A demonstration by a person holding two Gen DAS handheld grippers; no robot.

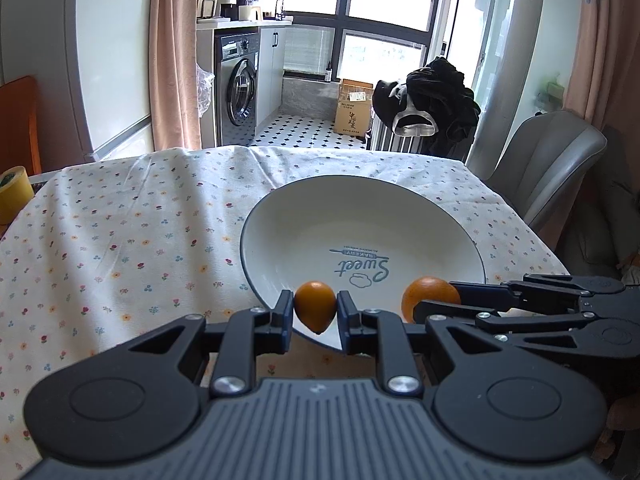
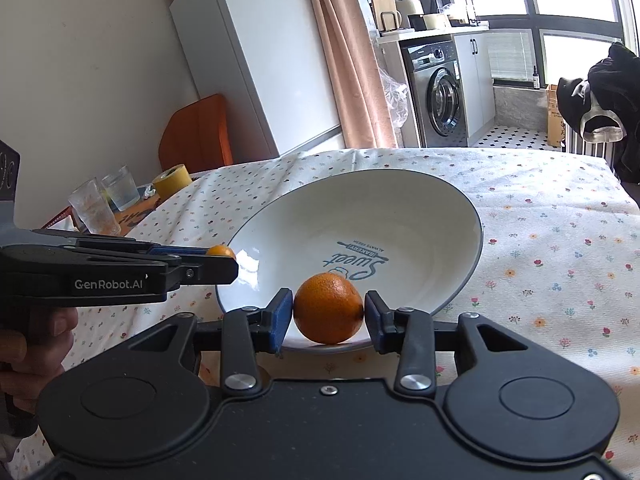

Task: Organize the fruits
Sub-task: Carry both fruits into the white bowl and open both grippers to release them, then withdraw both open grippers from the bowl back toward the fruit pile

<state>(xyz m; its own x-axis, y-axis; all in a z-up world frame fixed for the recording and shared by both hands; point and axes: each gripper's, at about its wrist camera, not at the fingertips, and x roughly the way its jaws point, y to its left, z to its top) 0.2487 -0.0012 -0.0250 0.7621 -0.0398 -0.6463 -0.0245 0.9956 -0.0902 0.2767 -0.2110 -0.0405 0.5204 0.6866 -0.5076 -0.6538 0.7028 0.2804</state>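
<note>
Left wrist view, left to right: we count one roll of yellow tape (image 1: 14,192) at the table's edge, one floral tablecloth (image 1: 120,232), and one white plate (image 1: 460,240) printed "Sweet". We see two fruits. Our left gripper (image 1: 315,312) has its jaws clamped on the small orange fruit (image 1: 315,306) above the plate's near rim. Beside it, our right gripper (image 1: 436,300) comes in from the right. In the right wrist view we count two drinking glasses (image 2: 96,206) at far left; the right gripper's jaws touch both sides of the round orange (image 2: 328,308), held over the plate's near edge.
</note>
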